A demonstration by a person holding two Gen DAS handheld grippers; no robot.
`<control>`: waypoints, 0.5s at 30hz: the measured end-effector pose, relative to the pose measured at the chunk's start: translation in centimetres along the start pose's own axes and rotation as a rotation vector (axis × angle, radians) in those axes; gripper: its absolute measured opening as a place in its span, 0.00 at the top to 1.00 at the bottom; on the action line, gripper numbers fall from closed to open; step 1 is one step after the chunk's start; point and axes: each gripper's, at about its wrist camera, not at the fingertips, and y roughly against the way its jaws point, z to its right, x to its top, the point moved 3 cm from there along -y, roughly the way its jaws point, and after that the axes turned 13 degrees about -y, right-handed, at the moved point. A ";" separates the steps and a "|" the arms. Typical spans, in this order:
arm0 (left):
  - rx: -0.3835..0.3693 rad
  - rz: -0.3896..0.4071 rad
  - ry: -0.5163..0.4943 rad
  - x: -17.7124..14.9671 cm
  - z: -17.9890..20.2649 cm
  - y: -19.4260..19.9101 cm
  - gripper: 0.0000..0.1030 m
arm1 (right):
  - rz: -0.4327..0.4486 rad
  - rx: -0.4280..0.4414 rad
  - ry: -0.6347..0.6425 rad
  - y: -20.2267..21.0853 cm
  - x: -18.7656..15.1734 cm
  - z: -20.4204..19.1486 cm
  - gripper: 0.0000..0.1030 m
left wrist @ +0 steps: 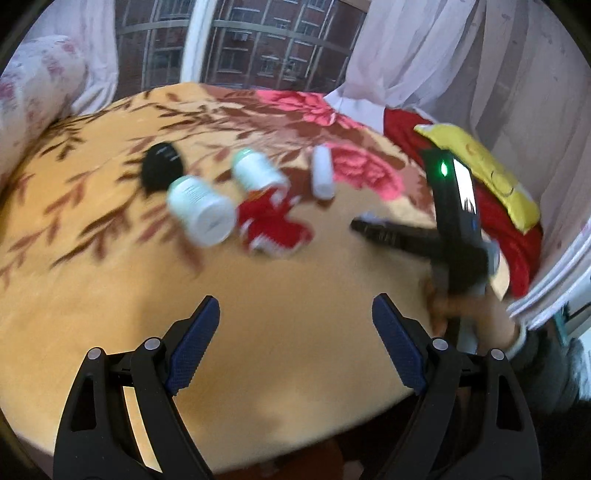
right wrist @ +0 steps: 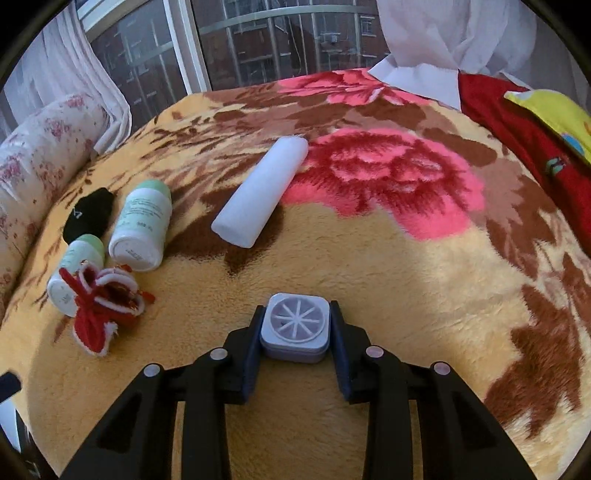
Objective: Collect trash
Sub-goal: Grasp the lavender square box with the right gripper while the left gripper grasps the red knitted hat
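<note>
My right gripper (right wrist: pixel 295 332) is shut on a small pale-grey square box with a spoked round top (right wrist: pixel 295 326), held just above the blanket. My left gripper (left wrist: pixel 295 336) is open and empty over bare blanket. On the blanket lie two white bottles with green caps (right wrist: pixel 142 230) (right wrist: pixel 75 269), a white roll (right wrist: pixel 260 190), a red and white knitted piece (right wrist: pixel 101 308) and a black lump (right wrist: pixel 88 216). The left wrist view shows them blurred: bottles (left wrist: pixel 201 210) (left wrist: pixel 258 170), roll (left wrist: pixel 322 171), knitted piece (left wrist: pixel 271 225), black lump (left wrist: pixel 160 168). The right gripper (left wrist: pixel 364 225) appears there at right.
A yellow floral blanket (right wrist: pixel 388 280) covers the bed. A floral bolster (right wrist: pixel 33 162) lies at the left. Red cloth (right wrist: pixel 517 122) and a yellow cushion (right wrist: pixel 554 110) lie at the far right. Window and white curtains (right wrist: pixel 443 33) stand behind.
</note>
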 end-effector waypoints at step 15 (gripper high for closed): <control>0.101 -0.165 0.298 5.0 -3.7 -11.9 0.20 | 0.106 -0.005 -0.185 3.9 -0.1 8.3 0.68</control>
